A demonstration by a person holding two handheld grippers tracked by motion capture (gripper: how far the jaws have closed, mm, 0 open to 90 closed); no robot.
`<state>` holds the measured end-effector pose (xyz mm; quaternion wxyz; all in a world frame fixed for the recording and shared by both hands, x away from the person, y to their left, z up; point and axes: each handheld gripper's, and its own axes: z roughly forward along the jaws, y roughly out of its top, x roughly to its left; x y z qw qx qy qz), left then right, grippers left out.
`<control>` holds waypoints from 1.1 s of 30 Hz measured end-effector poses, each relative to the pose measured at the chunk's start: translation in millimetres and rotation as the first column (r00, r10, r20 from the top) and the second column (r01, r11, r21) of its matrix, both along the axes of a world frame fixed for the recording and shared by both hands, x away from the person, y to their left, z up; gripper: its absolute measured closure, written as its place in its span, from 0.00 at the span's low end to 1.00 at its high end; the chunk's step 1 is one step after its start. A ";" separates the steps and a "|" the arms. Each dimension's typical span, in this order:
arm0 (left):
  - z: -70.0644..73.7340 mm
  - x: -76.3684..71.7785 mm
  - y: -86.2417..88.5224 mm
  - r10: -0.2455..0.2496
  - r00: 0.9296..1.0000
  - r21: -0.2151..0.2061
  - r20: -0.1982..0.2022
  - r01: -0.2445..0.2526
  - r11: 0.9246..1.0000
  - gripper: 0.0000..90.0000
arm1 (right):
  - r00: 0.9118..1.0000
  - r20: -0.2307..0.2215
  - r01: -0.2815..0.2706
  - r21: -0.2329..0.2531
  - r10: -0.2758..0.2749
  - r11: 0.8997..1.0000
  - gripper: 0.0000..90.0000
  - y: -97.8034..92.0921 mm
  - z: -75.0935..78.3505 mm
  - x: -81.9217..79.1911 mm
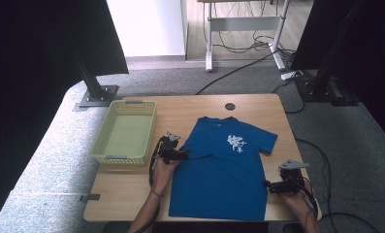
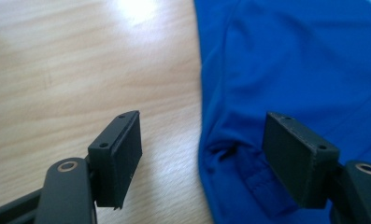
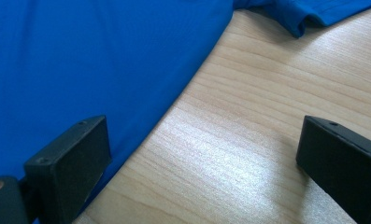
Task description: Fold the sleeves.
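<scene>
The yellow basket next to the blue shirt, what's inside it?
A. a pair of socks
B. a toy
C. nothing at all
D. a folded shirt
C. In the high view the yellow basket sits left of the blue shirt, and its bare bottom shows with nothing lying in it.

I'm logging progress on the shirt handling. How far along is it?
Done: the blue T-shirt lies spread flat, print up. In hand: the left gripper and right gripper, both open, straddle its side edges. Left: no fold made, and the basket holds nothing.
</scene>
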<state>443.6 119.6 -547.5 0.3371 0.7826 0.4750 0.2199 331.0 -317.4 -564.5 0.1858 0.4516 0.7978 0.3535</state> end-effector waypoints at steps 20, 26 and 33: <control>12.7 -13.9 14.9 -0.058 0.998 -0.080 0.007 0.059 0.995 0.19 | 1.000 0.000 0.000 -0.001 0.000 1.000 0.03 0.0 0.0 0.0; 17.1 -23.3 15.9 -0.080 0.997 -0.095 0.008 0.081 0.992 0.16 | 1.000 -0.001 0.000 -0.001 0.000 1.000 0.03 0.0 0.0 0.0; 21.4 -35.9 19.8 -0.093 0.995 -0.116 0.022 0.095 0.989 0.13 | 1.000 -0.001 0.000 -0.001 0.000 1.000 0.03 0.0 0.0 0.0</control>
